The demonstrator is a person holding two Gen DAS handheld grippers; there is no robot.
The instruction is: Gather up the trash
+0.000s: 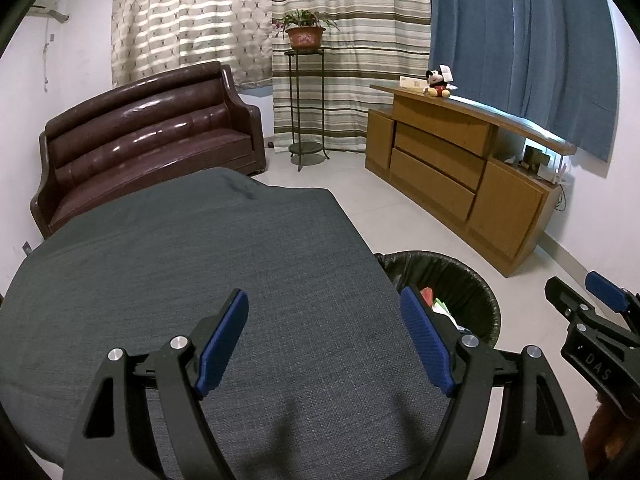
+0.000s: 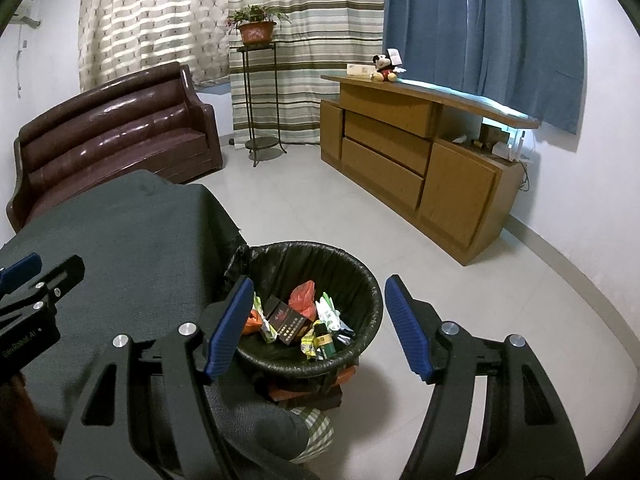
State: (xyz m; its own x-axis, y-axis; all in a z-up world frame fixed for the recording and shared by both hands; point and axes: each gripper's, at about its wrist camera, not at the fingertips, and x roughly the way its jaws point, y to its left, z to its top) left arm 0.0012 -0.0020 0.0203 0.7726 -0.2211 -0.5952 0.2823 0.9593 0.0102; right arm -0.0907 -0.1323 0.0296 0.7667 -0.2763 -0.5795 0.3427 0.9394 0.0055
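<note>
Trash [image 2: 304, 320] lies in the bin [image 2: 372, 300] right of the table [image 2: 120, 240].

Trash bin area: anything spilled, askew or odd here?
Nothing spilled: the wrappers and boxes lie inside the lined bin. One oddity: the bin rests on a stack of boxes rather than the floor. Both the left gripper and right gripper are open, empty.

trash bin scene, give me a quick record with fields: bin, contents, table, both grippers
bin: trash bin with a black liner, on the floor beside the table's edge
contents: dark box, red bag, green and white wrappers
table: gray cloth, no trash seen on it
left gripper: open, nothing between the pads, above the cloth
right gripper: open, nothing held, over the bin
</note>
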